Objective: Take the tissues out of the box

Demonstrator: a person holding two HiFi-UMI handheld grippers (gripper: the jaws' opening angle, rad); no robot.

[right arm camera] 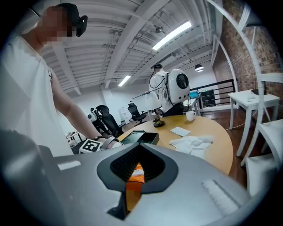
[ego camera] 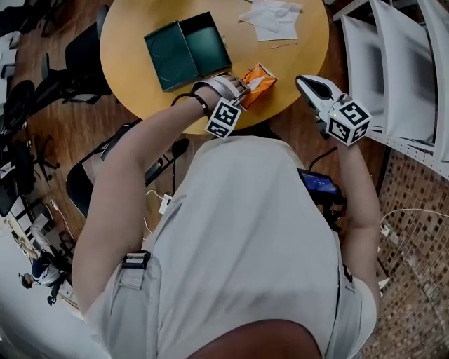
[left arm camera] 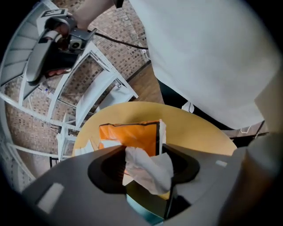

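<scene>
Tissue pack [ego camera: 258, 78], orange, lies at the near edge of the round table [ego camera: 302, 56], its opening hidden behind the left gripper [ego camera: 240, 90]. That gripper's jaws pinch a crumpled white tissue [left arm camera: 148, 170] (right at the pack). The right gripper [ego camera: 309, 85] hangs by the table's edge, jaws together on nothing.

A round wooden table [ego camera: 133, 42] is filling the top of the frame. An open green box [ego camera: 186, 50] is lying at its middle, both halves side by side. An orange tissue pack [ego camera: 258, 80] is sitting near the table's lower edge. Loose white tissues [ego camera: 273, 17] are lying at the upper right. In the right gripper view a white cup [right arm camera: 190, 115] is standing mid-frame, near a small dark ornament [right arm camera: 156, 122].
</scene>
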